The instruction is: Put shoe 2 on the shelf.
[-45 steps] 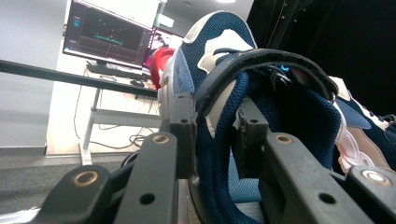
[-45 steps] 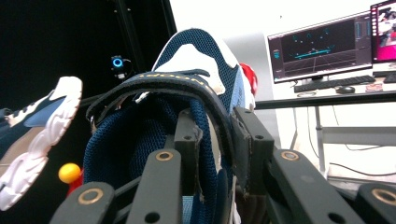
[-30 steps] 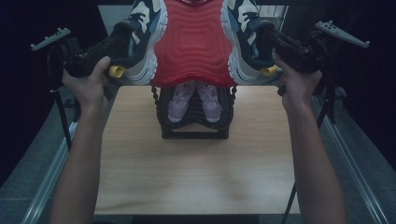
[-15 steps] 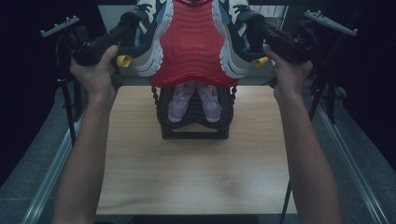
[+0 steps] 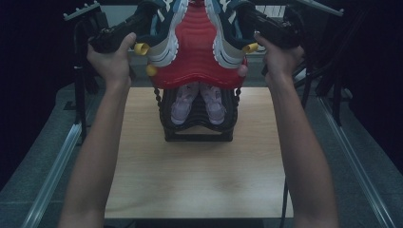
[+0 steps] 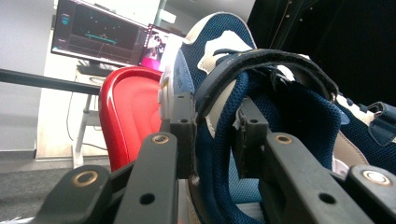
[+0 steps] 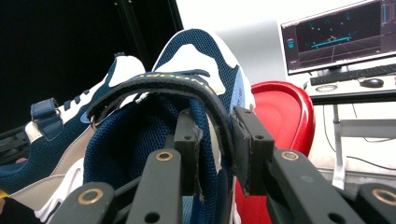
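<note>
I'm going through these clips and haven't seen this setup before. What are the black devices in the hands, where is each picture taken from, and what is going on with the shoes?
A person holds a hand-operated two-jaw gripper in each hand; there is no robot arm. The high view looks down on a wooden table from above the person, with the forearms coming in from the bottom.

The other two pictures come from cameras riding on the grippers, looking along their black jaws.

The left gripper is clamped on the collar of a navy and white sneaker, one jaw inside the shoe and one outside. The right gripper grips the other sneaker of the pair the same way. Both shoes are held up in the air beside a red shelf, the top tier of a black shoe rack standing on the table. A pair of pink sneakers sits on the tier below.
</note>
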Motion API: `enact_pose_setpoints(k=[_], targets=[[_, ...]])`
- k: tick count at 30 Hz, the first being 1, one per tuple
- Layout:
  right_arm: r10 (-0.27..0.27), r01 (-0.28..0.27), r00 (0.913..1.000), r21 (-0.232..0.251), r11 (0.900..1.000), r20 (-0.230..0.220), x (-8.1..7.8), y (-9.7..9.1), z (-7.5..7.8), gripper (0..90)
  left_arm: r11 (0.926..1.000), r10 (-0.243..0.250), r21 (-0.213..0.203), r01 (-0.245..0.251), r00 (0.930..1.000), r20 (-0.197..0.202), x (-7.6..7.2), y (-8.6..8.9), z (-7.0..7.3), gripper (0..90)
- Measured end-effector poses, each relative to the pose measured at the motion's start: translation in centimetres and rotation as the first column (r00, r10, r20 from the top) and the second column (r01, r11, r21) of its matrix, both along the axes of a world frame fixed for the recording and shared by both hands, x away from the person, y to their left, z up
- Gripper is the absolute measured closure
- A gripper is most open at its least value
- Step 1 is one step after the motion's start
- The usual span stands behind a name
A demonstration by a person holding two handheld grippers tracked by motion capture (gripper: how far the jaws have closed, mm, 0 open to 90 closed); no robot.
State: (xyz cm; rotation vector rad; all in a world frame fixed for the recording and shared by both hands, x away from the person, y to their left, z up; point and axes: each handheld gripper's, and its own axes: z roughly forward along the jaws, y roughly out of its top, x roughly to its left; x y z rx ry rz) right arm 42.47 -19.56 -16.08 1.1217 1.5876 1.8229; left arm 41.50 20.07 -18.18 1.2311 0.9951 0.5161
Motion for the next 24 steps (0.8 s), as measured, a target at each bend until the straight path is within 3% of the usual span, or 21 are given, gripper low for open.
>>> enact_pose_setpoints(k=[5, 16, 24], targets=[[-0.011, 0.01, 0.9999, -0.015, 0.9998, -0.008, 0.6, 0.8, 0.1, 72.8, 0.9997, 0.022, -0.007, -0.023, 0.9996, -0.016, 0.9, -0.7, -0.4, 73.5], [-0.044, 0.042, 0.9985, -0.039, 0.9983, -0.033, 2.0, 1.5, -1.1, 72.3, 0.9968, 0.061, 0.053, -0.06, 0.9977, -0.029, 2.0, -2.2, -1.6, 73.4], [-0.098, 0.092, 0.9942, -0.119, 0.9886, -0.044, 2.9, 2.9, -1.9, 71.0, 0.9845, 0.124, 0.13, -0.118, 0.9916, -0.037, 2.2, -3.7, -2.6, 71.3]])
